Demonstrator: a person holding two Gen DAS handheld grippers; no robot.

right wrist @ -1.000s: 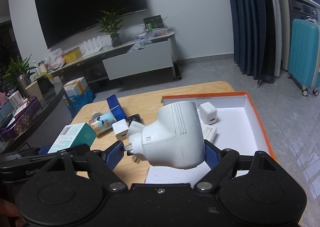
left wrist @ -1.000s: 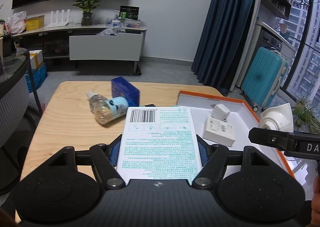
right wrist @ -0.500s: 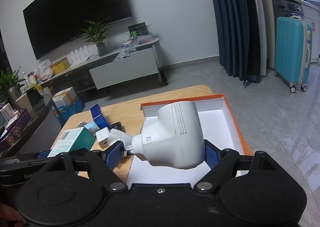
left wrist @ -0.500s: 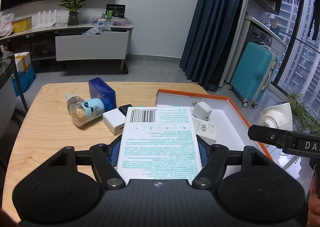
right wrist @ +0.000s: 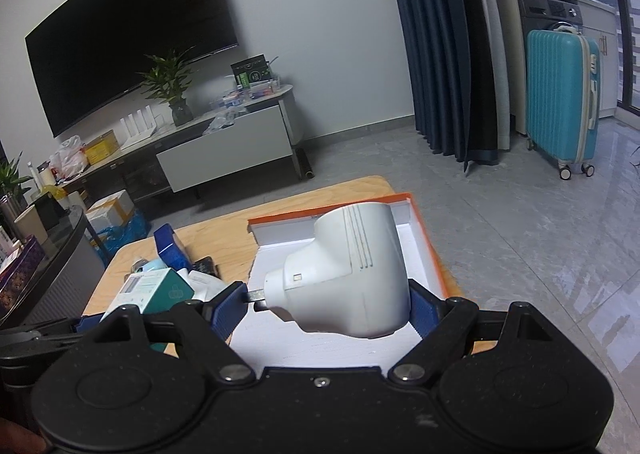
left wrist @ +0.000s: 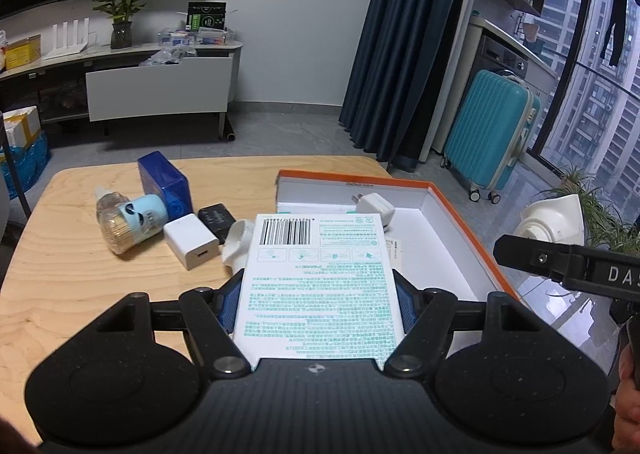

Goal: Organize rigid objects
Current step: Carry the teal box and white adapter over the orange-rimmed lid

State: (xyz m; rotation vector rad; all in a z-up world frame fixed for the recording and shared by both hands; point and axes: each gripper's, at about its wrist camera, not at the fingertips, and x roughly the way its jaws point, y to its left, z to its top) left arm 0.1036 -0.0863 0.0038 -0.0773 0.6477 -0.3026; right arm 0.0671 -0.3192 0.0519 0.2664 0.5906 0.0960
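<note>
My left gripper (left wrist: 319,302) is shut on a white box with green print and a barcode (left wrist: 316,254). It hangs over the near left edge of an orange-rimmed white tray (left wrist: 452,205). My right gripper (right wrist: 324,308) is shut on a white plug adapter (right wrist: 352,270), prongs pointing left, above the tray's (right wrist: 424,230) near part. In the left wrist view that adapter (left wrist: 554,219) shows at the right, beyond the tray rim. A white charger (left wrist: 374,207) lies in the tray.
Left of the tray, the wooden table (left wrist: 80,286) holds a blue box (left wrist: 162,181), a lying bottle with a pale blue label (left wrist: 128,219), a white cube charger (left wrist: 192,240) and a small black item (left wrist: 216,215). A teal suitcase (left wrist: 492,133) stands on the floor beyond.
Both grippers have shifted to the right across the table, still holding their objects. The white cube charger and black item have come into the left wrist view.
</note>
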